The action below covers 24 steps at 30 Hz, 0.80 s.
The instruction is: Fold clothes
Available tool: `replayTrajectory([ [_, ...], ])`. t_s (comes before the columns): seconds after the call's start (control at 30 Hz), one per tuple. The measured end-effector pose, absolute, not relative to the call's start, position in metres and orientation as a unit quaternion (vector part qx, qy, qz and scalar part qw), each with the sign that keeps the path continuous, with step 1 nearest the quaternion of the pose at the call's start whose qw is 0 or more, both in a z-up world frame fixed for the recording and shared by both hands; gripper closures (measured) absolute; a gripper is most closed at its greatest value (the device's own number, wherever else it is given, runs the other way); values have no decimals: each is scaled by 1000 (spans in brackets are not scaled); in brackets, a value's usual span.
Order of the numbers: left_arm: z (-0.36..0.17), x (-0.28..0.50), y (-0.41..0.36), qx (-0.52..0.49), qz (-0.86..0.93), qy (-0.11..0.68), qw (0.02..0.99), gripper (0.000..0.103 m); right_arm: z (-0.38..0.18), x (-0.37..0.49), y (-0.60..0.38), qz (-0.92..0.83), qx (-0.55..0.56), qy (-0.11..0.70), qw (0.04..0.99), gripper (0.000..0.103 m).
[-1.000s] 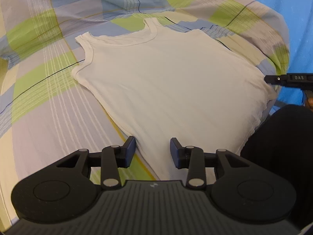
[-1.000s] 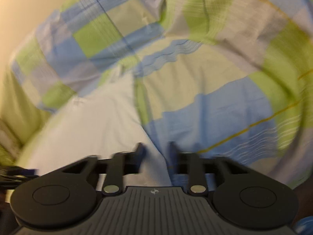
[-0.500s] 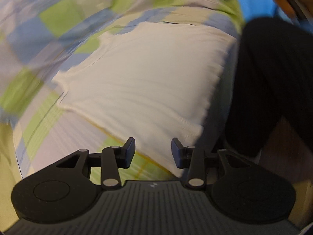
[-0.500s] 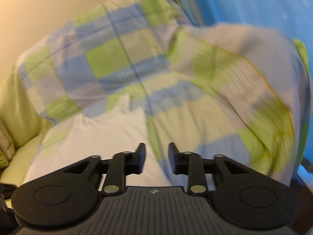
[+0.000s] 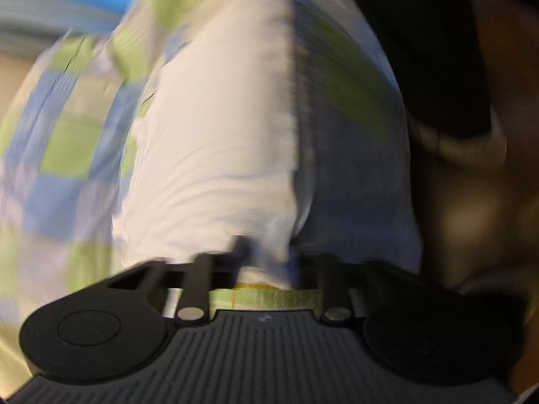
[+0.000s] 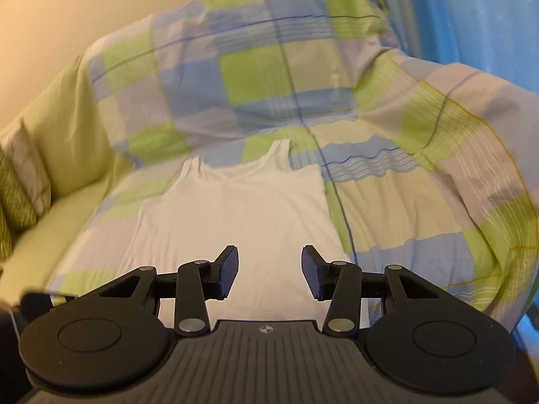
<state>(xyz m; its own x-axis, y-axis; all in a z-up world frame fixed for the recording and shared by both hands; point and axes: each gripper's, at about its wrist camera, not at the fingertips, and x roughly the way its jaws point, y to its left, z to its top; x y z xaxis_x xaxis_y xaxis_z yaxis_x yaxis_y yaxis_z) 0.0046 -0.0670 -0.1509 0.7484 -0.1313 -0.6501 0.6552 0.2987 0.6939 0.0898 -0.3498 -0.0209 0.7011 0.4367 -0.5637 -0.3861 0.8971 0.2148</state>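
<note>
A white tank top (image 6: 242, 208) lies flat on the checked duvet (image 6: 387, 202), straps pointing away. My right gripper (image 6: 269, 269) hovers open over its lower part, near the hem, with nothing between the wide-set fingers. The left wrist view is badly blurred. There the tank top (image 5: 219, 141) runs up from the bottom centre, and my left gripper (image 5: 271, 257) sits low at its near corner. The fingers still stand apart, with the corner of the cloth lying between them.
The blue, green and lilac duvet bunches up into a high ridge (image 6: 269, 50) behind the top. A yellow-green sheet (image 6: 54, 128) and a patterned pillow (image 6: 20, 181) lie at the left. Blue curtain (image 6: 471, 10) at the right. A person's dark-clothed leg (image 5: 438, 50) is close beside the left gripper.
The left gripper has swung round and down to the top's near corner. The right gripper has turned to face the top squarely, and its fingers have spread wider.
</note>
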Motion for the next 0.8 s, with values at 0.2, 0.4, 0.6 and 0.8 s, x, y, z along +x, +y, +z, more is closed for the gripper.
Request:
replayTrajectory([
  [0.2,-94,29,-46,366,-266,294,842,95,-48,62,-269,316,-144,307,886,36],
  [0.4,-65,44,-42,320,-271,306,855,95,-95,37,-186,361,-314,249,842,32],
  [0.6,-50,41,-37,320,-268,294,860,96,-133,46,-177,334,-429,226,808,69],
  [0.8,-38,40,-29,318,-258,285,867,96,-138,79,-231,273,-498,229,790,70],
])
